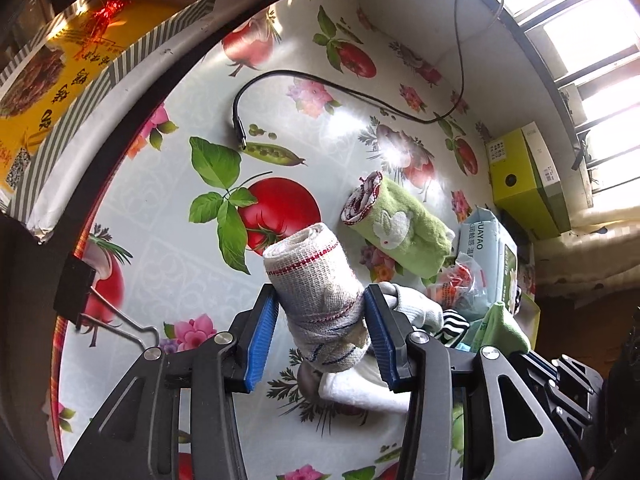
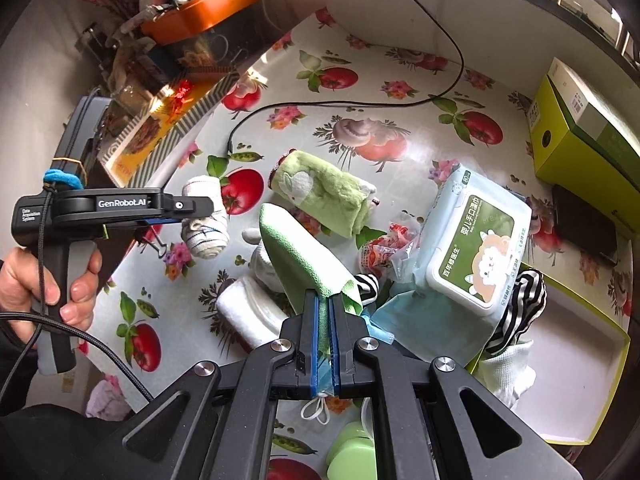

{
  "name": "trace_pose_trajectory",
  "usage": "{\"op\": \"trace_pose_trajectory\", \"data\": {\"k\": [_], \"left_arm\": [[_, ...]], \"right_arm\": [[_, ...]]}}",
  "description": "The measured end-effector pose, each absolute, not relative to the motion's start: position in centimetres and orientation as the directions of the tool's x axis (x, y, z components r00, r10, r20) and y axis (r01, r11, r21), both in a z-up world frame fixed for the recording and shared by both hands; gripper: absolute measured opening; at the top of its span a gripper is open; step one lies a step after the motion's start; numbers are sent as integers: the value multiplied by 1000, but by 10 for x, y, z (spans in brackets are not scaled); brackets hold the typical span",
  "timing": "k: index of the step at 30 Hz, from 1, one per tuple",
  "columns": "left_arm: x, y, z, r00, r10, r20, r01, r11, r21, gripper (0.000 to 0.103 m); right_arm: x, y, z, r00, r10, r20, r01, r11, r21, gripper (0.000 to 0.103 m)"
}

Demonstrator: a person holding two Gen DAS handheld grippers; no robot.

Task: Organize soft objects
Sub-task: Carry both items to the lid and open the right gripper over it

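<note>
From your left wrist camera, the left gripper (image 1: 320, 332) stands wide, its blue pads flanking the rolled white cloth (image 1: 320, 292) without clearly pressing it. The roll's long axis runs straight out from the claw, up the picture. One green rabbit towel roll (image 1: 396, 228) lies just beyond, to the right, on the fruit-print tablecloth (image 1: 168, 208).

From your right wrist camera, the right gripper (image 2: 328, 328) is clamped shut on one green cloth (image 2: 300, 252), which rises away from the jaws. The white roll sits at the left gripper's tip, left of you; your left hand (image 2: 48, 280) is nearer it. Count one white roll, one green towel roll, one wipes pack (image 2: 476, 248).
</note>
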State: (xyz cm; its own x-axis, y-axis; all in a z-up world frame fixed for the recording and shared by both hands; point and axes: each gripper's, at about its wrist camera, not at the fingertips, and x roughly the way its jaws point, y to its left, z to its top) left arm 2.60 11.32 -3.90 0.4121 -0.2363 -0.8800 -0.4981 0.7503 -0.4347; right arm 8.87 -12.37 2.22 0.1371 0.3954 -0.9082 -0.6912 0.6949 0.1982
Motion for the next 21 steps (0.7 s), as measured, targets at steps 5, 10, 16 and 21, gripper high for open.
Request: {"op": "trace_pose_trajectory", "data": {"k": [5, 10, 16, 21], "left_arm": [[26, 100, -15, 431, -238, -870, -438, 788, -433, 45], [35, 73, 0, 432, -257, -865, -355, 833, -425, 45], [45, 42, 13, 425, -289, -858, -268, 865, -424, 45], [54, 16, 21, 414, -311, -855, -201, 886, -419, 45]], "right_arm": [[90, -134, 31, 160, 404, -901, -673, 712, 201, 5], [92, -149, 38, 183, 407, -895, -645, 737, 203, 5], [94, -175, 44, 213, 410, -887, -597, 773, 214, 5], [99, -203, 45, 244, 403, -882, -543, 810, 220, 5]]}}
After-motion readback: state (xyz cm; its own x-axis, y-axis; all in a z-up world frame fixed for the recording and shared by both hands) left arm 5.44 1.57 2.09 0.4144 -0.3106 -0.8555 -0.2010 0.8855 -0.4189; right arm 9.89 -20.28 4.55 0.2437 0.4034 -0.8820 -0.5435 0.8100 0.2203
